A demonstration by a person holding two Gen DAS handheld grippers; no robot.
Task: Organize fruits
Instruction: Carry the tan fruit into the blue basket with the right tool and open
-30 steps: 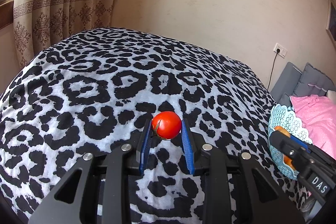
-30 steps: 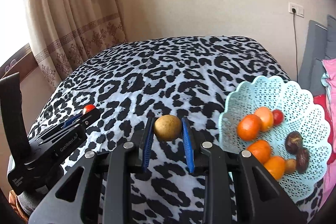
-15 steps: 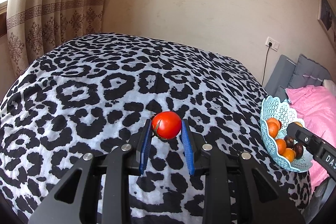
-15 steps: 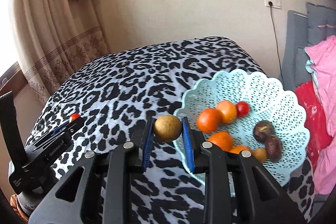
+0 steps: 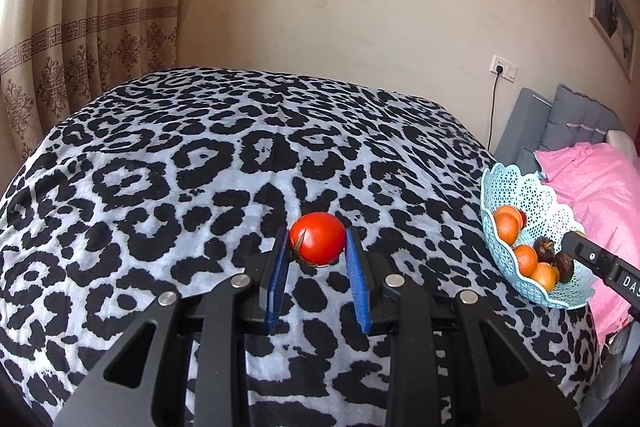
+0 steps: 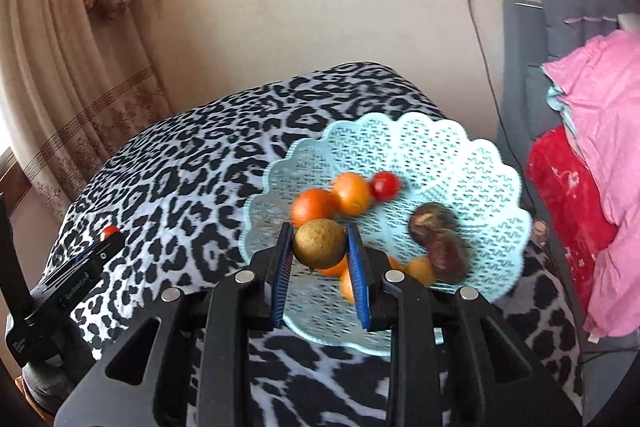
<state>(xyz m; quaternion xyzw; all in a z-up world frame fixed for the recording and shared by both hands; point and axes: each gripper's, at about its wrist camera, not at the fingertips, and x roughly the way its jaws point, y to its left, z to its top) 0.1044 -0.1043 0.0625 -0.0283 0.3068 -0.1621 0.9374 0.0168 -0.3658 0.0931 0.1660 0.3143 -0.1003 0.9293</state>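
My left gripper [image 5: 317, 247] is shut on a red tomato [image 5: 318, 238] and holds it above the leopard-print cloth [image 5: 200, 167]. My right gripper [image 6: 319, 247] is shut on a round brown fruit [image 6: 319, 243] and holds it over the near left part of the light blue lattice basket [image 6: 460, 155]. The basket holds several oranges [image 6: 352, 193], a small tomato [image 6: 385, 185] and dark brown fruits [image 6: 434, 221]. In the left wrist view the basket [image 5: 516, 187] sits at the table's right edge, with the right gripper's body [image 5: 604, 263] over it. The left gripper also shows at the lower left of the right wrist view [image 6: 108, 233].
A beige wall and curtains [image 5: 80, 47] stand behind the table. A grey headboard [image 5: 560, 119] and pink bedding [image 5: 592, 179] lie right of the table, with red cloth [image 6: 560, 195] beside the basket. A power cord [image 6: 486, 67] hangs from a wall socket.
My right gripper has carried the brown fruit rightwards from beside the basket to over its near left part. My left gripper has turned right with the tomato, bringing the basket further into view.
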